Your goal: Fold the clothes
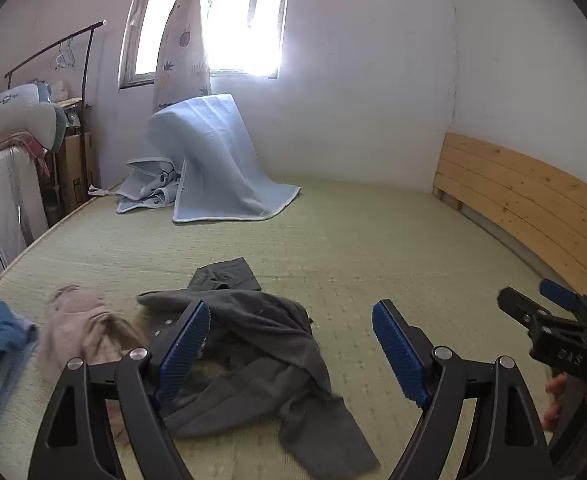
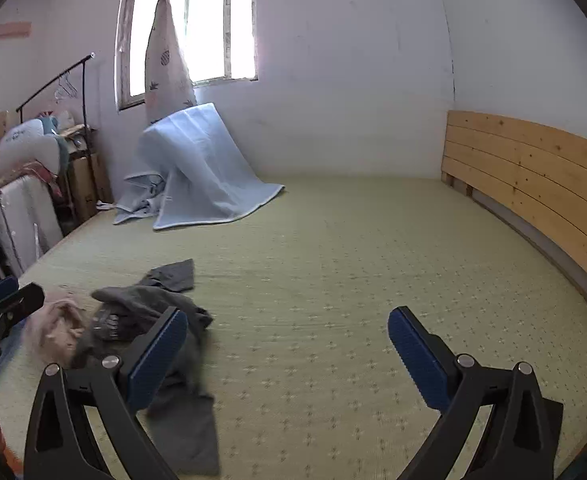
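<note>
Both grippers, left [image 1: 291, 344] and right [image 2: 287, 354], are spread wide with nothing in them. Grey garment [image 1: 253, 356] lies crumpled at the mat's [image 2: 333, 260] near-left, beside a pink one [image 1: 81, 332]. Mat's open rightward to the headboard [image 2: 533, 172].

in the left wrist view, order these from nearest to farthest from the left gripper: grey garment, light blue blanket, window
1. Grey garment: crumpled on the green mat, right under the open left gripper.
2. Light blue blanket: draped in a heap at the far end of the mat, left of centre.
3. Window: in the back wall, behind and above the blanket.
</note>
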